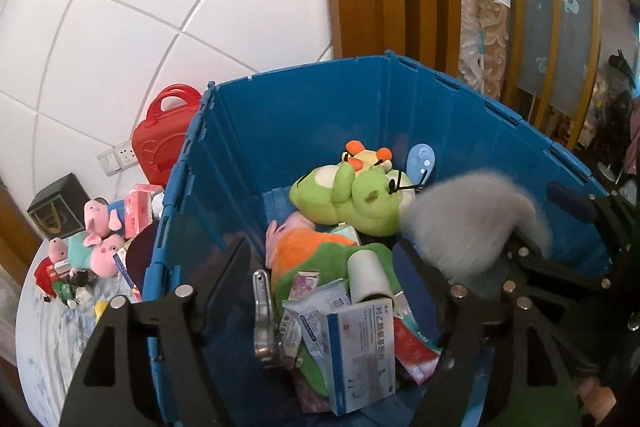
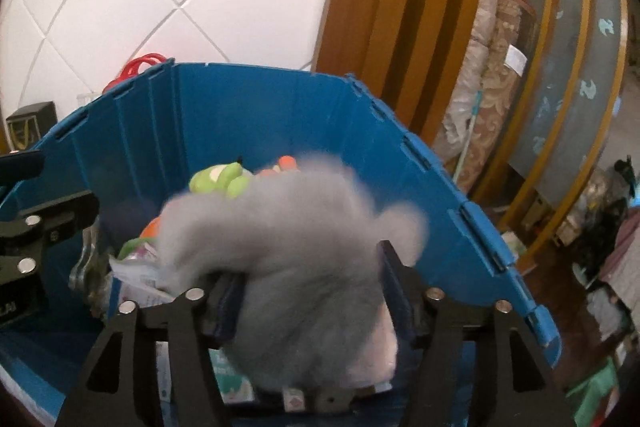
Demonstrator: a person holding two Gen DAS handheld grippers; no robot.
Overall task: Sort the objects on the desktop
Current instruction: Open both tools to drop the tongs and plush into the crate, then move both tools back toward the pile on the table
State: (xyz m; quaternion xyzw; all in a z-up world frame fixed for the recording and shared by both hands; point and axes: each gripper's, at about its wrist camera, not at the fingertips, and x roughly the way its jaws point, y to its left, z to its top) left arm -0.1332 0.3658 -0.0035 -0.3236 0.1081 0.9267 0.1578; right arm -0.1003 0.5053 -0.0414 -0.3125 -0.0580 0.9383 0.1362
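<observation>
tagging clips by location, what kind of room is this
Probably a home living room or storeroom: a blue crate of plush toys, rolled carpets by wood panelling, a wall socket.

We count one blue crate (image 1: 400, 115), one grey plush (image 2: 288, 259) and one green frog plush (image 1: 352, 199). Beside the crate we count one red case (image 1: 160, 143), one black box (image 1: 56, 211) and three pink pig toys (image 1: 102, 219).
</observation>
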